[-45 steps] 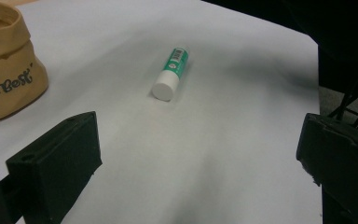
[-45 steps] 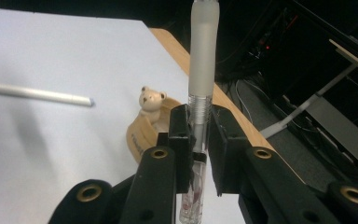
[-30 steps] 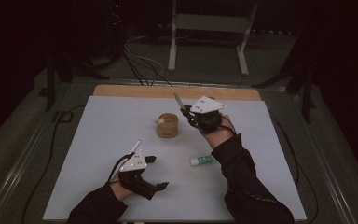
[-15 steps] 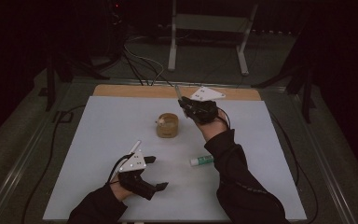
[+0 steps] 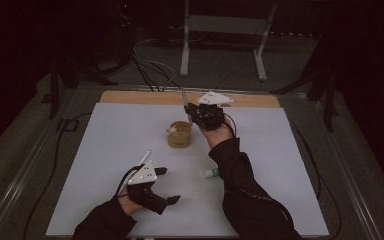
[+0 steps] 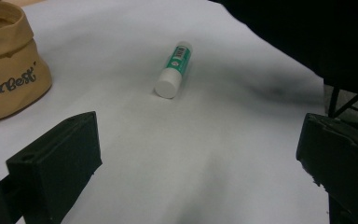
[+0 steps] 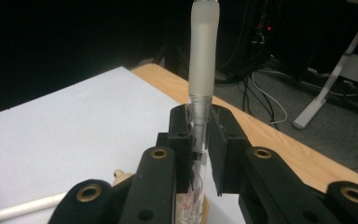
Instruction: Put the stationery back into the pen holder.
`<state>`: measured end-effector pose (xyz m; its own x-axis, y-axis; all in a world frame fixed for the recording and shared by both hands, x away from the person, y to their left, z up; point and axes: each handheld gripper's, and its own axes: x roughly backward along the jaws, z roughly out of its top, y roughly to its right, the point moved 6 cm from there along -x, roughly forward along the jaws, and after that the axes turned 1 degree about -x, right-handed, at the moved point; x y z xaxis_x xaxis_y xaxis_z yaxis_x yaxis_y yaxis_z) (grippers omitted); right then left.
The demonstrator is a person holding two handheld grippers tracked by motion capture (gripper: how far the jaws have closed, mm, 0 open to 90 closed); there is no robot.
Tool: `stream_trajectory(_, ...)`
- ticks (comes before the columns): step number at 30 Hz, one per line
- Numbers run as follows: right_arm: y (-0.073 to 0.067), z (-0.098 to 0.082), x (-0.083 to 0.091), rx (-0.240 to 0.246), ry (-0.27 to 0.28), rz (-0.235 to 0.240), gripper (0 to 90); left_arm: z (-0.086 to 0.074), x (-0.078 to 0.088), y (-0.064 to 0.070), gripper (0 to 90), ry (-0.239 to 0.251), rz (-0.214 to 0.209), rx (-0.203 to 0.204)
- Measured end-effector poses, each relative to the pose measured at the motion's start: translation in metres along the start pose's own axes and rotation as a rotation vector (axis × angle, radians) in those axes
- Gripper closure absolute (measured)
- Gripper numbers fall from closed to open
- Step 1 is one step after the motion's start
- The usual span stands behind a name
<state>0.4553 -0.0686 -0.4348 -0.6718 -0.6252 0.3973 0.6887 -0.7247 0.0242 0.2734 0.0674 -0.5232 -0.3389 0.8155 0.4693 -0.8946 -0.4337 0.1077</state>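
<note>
The right gripper [image 5: 190, 111] pinches a clear pen [image 7: 202, 70] upright between its jaws, just beyond the far right rim of the tan fabric pouch [image 5: 180, 134] at the table's middle. Near left, the left gripper [image 5: 166, 185] rests low on the white table sheet [image 5: 110, 140], jaws wide with nothing between them. A green-and-white glue stick [image 6: 173, 70] lies flat to the right of it, beside the right sleeve.

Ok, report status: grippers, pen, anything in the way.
Right gripper shut on clear frosted-grip pen, above tan fabric pouch. Left gripper open, resting on white sheet. Green-white glue stick lies apart.
</note>
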Motion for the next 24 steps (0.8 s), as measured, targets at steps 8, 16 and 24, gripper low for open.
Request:
stream_trajectory(8, -0.002, -0.011, -0.017, -0.037, -0.028, 0.021, 79.6, 0.000, -0.001, 0.001, 0.4, -0.004, -0.011, -0.004)
stream_trajectory(16, -0.004, -0.018, -0.030, -0.064, -0.048, 0.028, 79.5, 0.000, -0.002, 0.002, 0.4, -0.005, -0.014, -0.003)
stream_trajectory(24, -0.007, -0.023, -0.040, -0.068, -0.067, 0.038, 79.4, 0.000, -0.001, 0.001, 0.4, -0.006, -0.010, -0.008)
